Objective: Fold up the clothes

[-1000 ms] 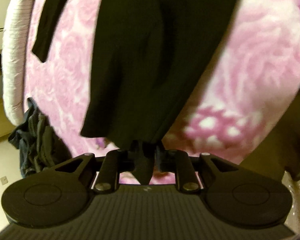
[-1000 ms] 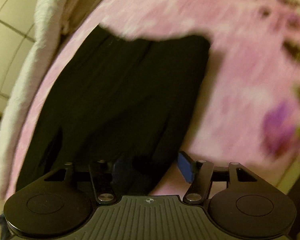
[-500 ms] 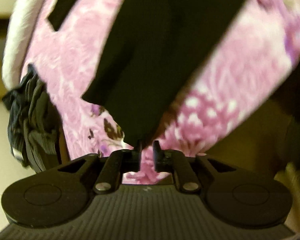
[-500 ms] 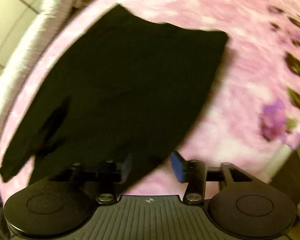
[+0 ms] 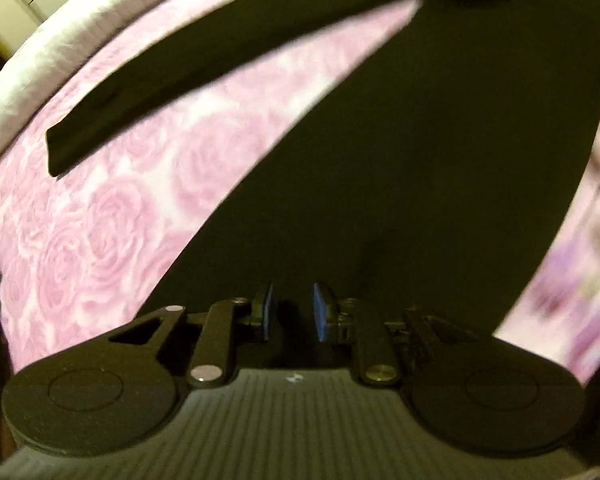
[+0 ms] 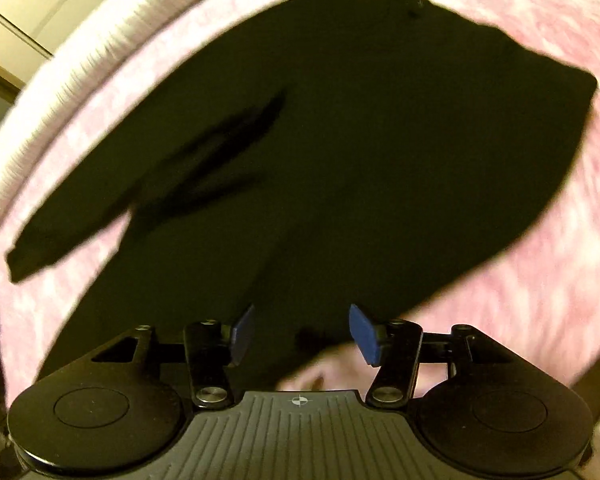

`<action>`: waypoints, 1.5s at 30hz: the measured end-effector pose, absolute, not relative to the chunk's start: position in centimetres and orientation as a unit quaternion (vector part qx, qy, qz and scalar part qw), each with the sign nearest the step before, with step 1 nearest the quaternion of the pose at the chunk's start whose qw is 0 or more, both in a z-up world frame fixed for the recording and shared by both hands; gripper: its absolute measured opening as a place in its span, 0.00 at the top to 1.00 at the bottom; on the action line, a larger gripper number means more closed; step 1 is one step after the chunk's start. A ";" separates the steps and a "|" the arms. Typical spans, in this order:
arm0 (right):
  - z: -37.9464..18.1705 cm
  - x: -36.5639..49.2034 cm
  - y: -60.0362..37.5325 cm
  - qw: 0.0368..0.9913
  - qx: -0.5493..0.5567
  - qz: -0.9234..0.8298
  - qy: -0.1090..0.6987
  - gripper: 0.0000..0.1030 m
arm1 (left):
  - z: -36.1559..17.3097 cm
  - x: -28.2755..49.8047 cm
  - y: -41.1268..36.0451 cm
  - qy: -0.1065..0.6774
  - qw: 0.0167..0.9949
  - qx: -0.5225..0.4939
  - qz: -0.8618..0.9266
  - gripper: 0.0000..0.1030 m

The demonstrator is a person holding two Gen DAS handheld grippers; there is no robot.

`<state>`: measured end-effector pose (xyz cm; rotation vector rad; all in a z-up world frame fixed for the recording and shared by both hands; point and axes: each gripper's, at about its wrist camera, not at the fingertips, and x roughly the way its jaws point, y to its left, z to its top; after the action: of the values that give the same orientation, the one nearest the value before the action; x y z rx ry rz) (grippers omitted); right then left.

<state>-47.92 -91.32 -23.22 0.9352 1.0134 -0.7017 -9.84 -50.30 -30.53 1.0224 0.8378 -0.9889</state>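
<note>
Lying spread on a bed with a pink rose-print cover (image 5: 112,216) is a black garment (image 5: 420,184); it rests flat on the cover in both views. From the left wrist view, one long narrow strip of the garment (image 5: 228,68) runs off to the upper left, apart from the main body, with pink cover showing between the two. From the right wrist view, a similar strip (image 6: 112,204) reaches toward the lower left, and the garment's far right corner sits square on the cover. Left gripper (image 5: 292,314): fingers (image 5: 265,312) stand a narrow gap apart above the black cloth; nothing is pinched between the blue pads. Right gripper (image 6: 300,334): jaws are opening; fingers (image 6: 363,334) stand moderately wide; the garment's near edge passes beneath them, not gripped. A pale padded edge (image 6: 40,92) borders the cover at upper left. Both views are motion-blurred; fabric detail cannot be read.
</note>
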 end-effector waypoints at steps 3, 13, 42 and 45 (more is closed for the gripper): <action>-23.0 -46.4 -87.7 0.710 0.411 -0.317 0.476 0.45 | -31.0 -4.9 -44.4 0.387 0.692 0.449 -0.412 0.80; -24.6 -33.2 -74.4 0.746 0.385 -0.159 0.520 0.45 | -26.6 1.0 -36.7 0.392 0.747 0.384 -0.374 0.83; -12.5 -41.4 -83.4 0.773 0.387 -0.268 0.424 0.34 | -18.7 -5.1 -47.1 0.377 0.732 0.448 -0.349 0.74; -13.4 -40.8 -84.3 0.786 0.373 -0.231 0.436 0.34 | -17.9 -4.4 -48.9 0.346 0.739 0.468 -0.338 0.70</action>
<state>-40.75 -84.34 -13.43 0.8043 0.9411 -0.4985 -4.42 -48.89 -17.90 1.0278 0.7591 -0.7418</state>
